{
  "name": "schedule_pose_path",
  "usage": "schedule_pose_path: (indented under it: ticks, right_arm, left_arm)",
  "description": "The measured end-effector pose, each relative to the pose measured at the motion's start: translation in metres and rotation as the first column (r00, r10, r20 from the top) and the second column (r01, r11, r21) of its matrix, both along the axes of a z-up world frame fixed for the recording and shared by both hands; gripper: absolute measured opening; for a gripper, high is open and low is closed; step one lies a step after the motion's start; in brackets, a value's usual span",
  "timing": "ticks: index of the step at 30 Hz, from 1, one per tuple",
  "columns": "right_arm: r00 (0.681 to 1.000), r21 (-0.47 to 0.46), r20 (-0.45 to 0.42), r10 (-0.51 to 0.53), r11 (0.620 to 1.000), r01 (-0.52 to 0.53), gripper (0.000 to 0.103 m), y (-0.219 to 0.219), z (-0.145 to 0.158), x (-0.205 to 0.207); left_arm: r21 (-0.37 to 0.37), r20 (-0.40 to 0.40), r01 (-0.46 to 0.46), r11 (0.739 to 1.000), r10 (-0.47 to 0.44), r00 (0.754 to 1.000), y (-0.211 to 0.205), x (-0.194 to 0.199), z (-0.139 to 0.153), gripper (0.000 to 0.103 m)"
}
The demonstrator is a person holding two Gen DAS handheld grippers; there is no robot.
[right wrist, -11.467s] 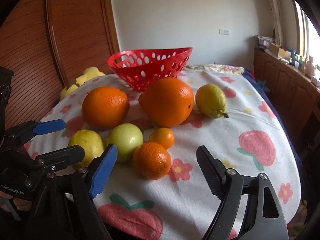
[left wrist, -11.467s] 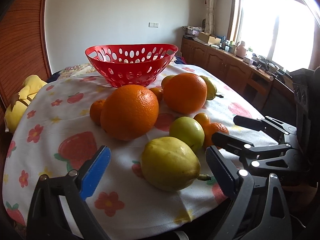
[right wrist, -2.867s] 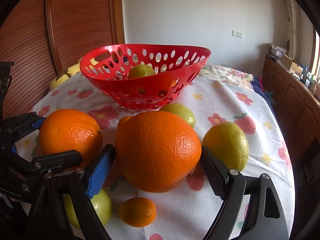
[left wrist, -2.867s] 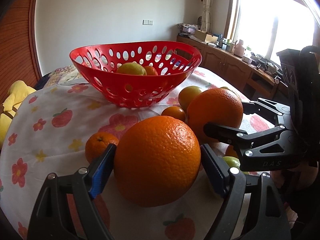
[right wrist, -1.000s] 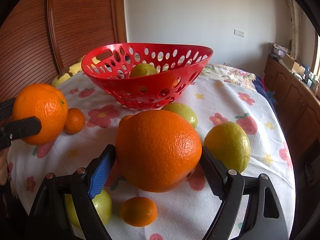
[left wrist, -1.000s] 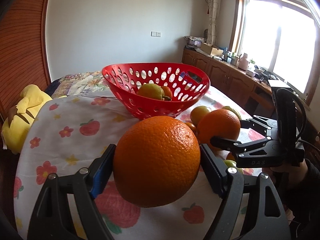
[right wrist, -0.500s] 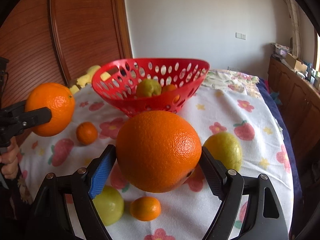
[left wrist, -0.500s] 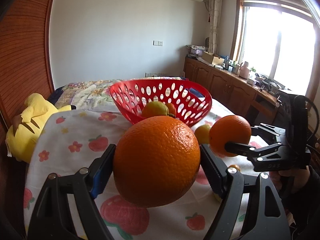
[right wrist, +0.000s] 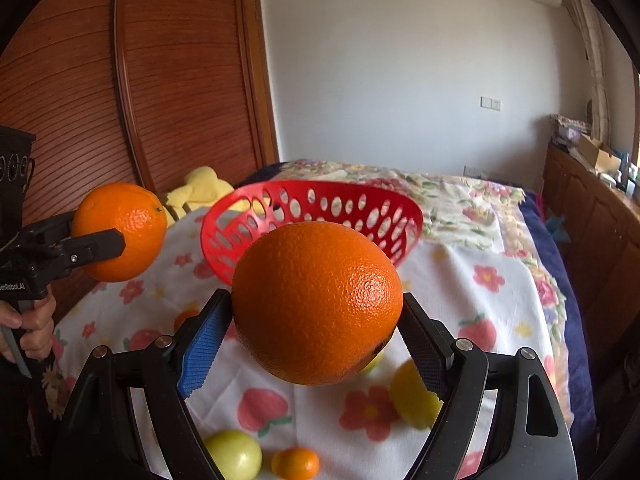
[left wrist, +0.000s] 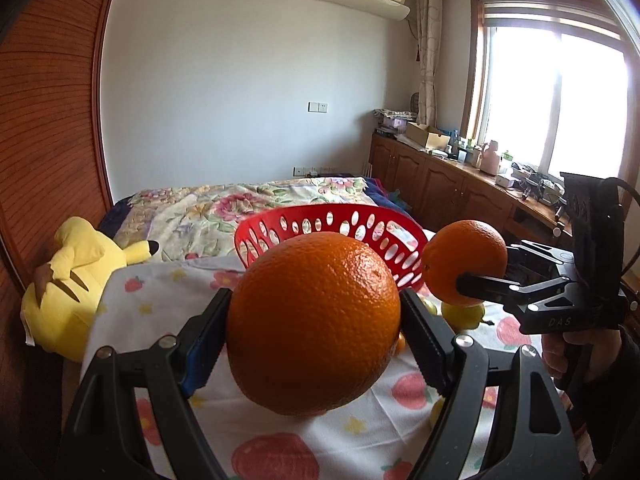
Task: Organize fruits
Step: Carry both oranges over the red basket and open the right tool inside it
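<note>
- The left hand-held gripper [left wrist: 316,332] is clamped on a large orange [left wrist: 314,338], lifted clear of the flowered cloth [left wrist: 160,304] and hanging in front of the red basket [left wrist: 332,220].
- The right hand-held gripper [right wrist: 318,338] grips a second large orange [right wrist: 318,304], also in the air, just short of the basket's [right wrist: 312,204] near rim.
- Risk: both oranges are round, wide and glossy, held only at their sides; a tilt or slack squeeze could let one slip and roll off.
- Risk: both aim at one basket, so the two could knock together at the rim or tip the light, perforated bowl.
- Each orange is bright, with pebbled, unblemished skin.
- Smaller fruit lies loose on the cloth: a green fruit [right wrist: 234,456], a small mandarin [right wrist: 296,462], a yellow fruit [right wrist: 414,396].
</note>
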State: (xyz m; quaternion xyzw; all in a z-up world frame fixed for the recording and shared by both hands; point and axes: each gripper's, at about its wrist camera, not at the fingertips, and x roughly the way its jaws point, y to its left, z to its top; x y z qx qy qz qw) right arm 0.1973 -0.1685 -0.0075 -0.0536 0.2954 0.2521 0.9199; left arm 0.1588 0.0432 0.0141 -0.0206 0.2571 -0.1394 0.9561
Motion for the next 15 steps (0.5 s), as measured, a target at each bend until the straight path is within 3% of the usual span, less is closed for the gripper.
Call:
schedule_pose_path:
  ticks: [15]
  right_arm:
    - [0.999, -0.071, -0.038, 0.033, 0.997, -0.036, 0.085, 0.034, -0.006, 0.058]
  left_arm:
    - [0.014, 0.000, -0.001, 1.000, 0.001, 1.000, 0.001, 0.013, 0.001, 0.081]
